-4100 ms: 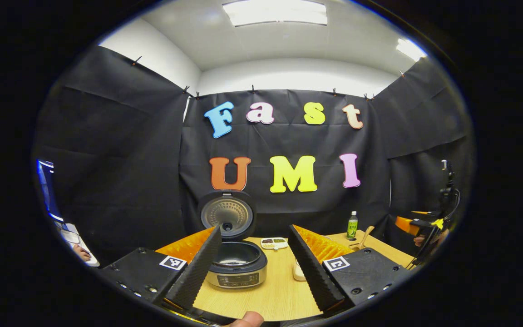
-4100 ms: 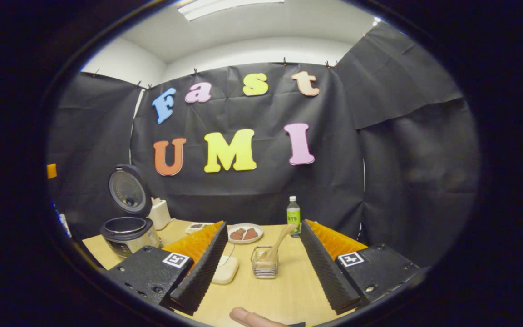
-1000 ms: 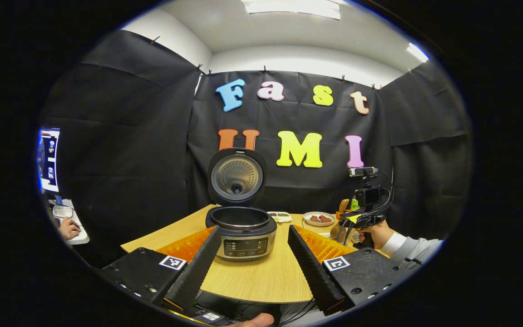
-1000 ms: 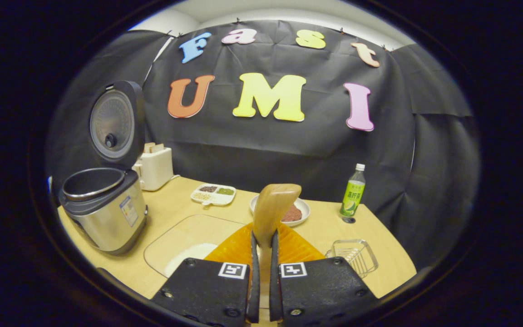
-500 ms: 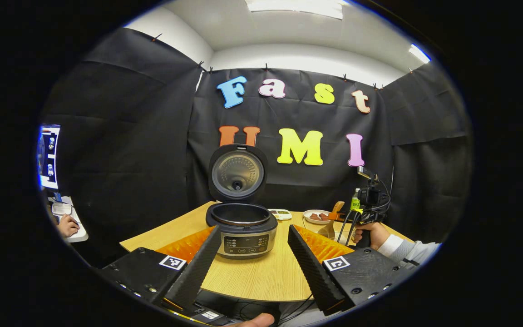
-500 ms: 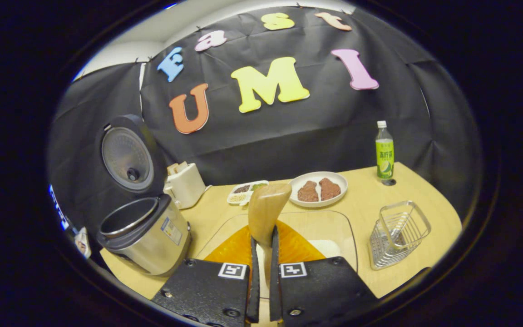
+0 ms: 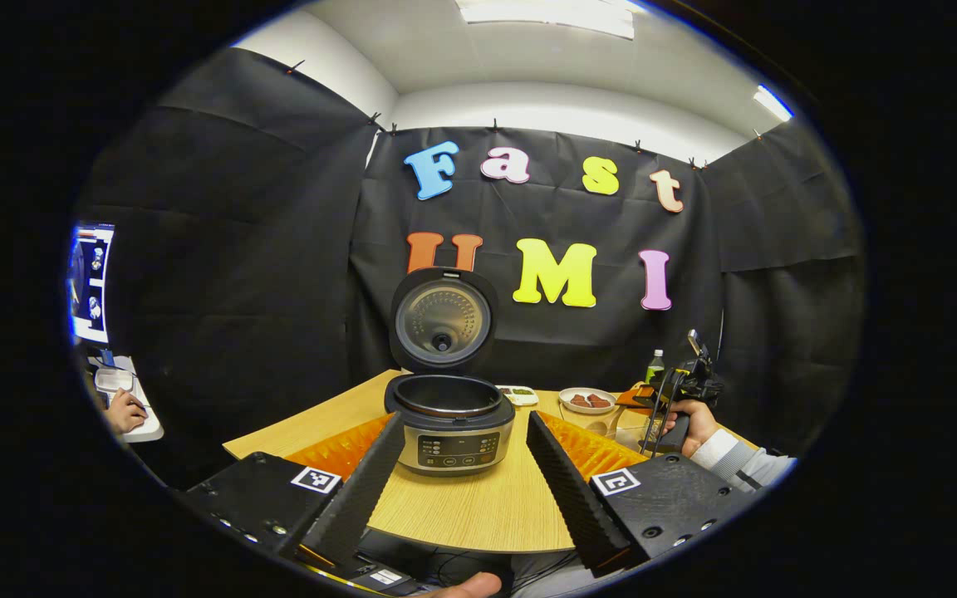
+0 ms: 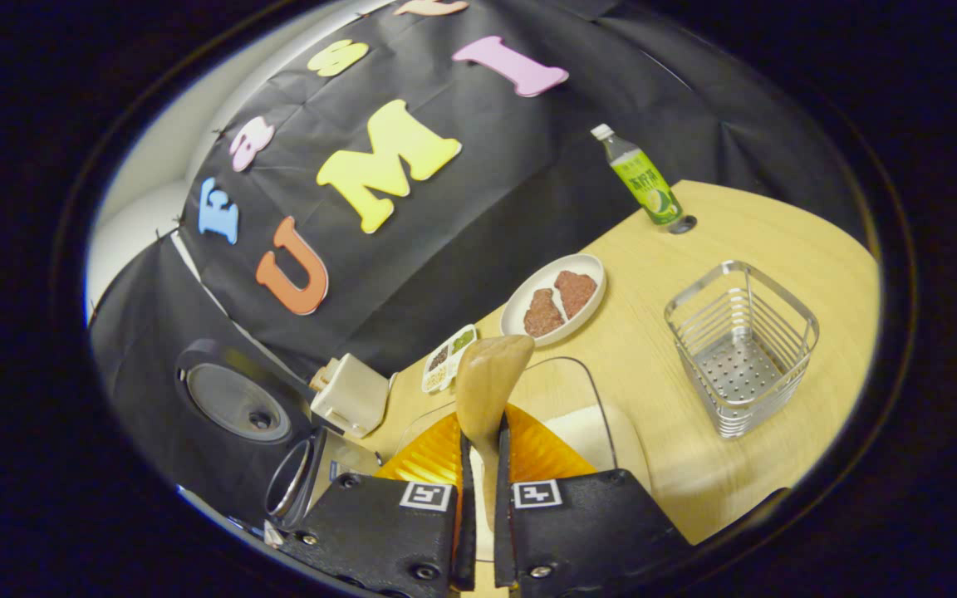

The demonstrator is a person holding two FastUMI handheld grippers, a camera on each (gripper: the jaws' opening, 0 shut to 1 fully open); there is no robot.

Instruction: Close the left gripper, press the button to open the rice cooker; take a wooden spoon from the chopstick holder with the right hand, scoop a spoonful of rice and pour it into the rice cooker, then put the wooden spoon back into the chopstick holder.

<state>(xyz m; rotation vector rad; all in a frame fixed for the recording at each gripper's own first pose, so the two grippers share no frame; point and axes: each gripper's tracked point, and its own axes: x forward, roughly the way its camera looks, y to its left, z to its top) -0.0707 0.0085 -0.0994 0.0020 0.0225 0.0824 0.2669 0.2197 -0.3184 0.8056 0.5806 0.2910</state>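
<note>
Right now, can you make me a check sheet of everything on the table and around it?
Surface: light wooden table, bare patches.
Job's things: silver rice cooker, lid up; wooden spoon; wire chopstick holder, no spoon inside; clear tray with white rice.
Clutter: green drink bottle, white plate of brown food, divided snack dish, white toaster.
Grippers: right gripper fingers shut on spoon; left gripper open.
Cables: nothing seen on the table.
Surroundings: black cloth wall.
</note>
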